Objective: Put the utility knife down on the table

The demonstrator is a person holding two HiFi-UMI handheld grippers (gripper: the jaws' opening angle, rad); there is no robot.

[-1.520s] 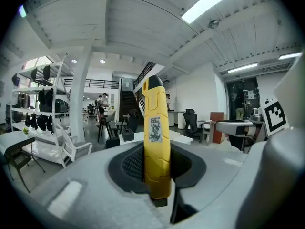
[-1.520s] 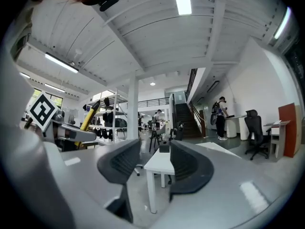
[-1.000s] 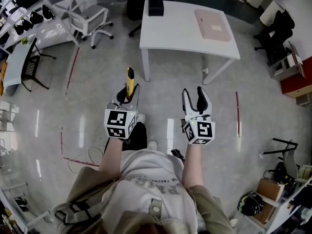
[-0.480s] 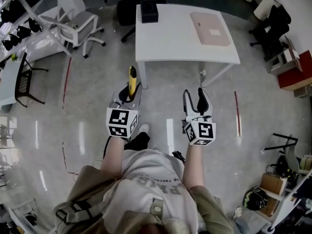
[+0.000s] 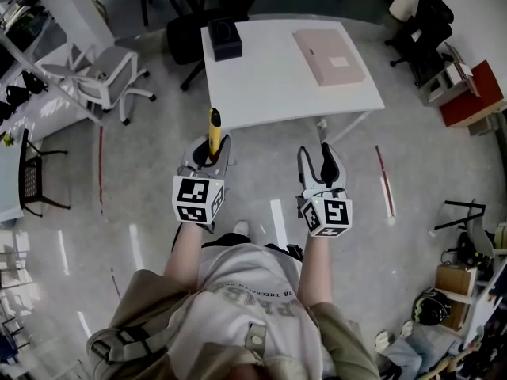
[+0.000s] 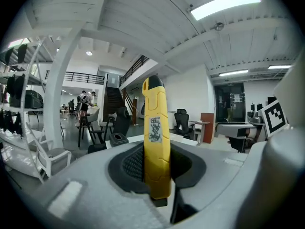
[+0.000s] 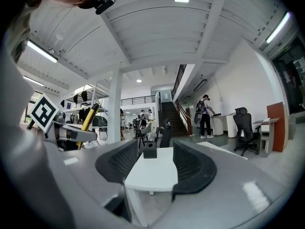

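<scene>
Looks like a big open-plan office slash lab space. Shiny grey floor (image 5: 135, 236) with red tape lines (image 5: 101, 169), a plain white desk (image 5: 269, 85), a pale swivel chair (image 5: 107, 74) off to the left, and black office chairs (image 5: 420, 22) by the wall. The gripper views show a staircase (image 7: 172, 114) going up to a railed mezzanine (image 6: 81, 76). There are also metal racks (image 6: 21, 109) loaded with gear, strip lights (image 6: 226, 4) in a white beamed ceiling, and a person (image 7: 206, 116) standing at another desk.
</scene>
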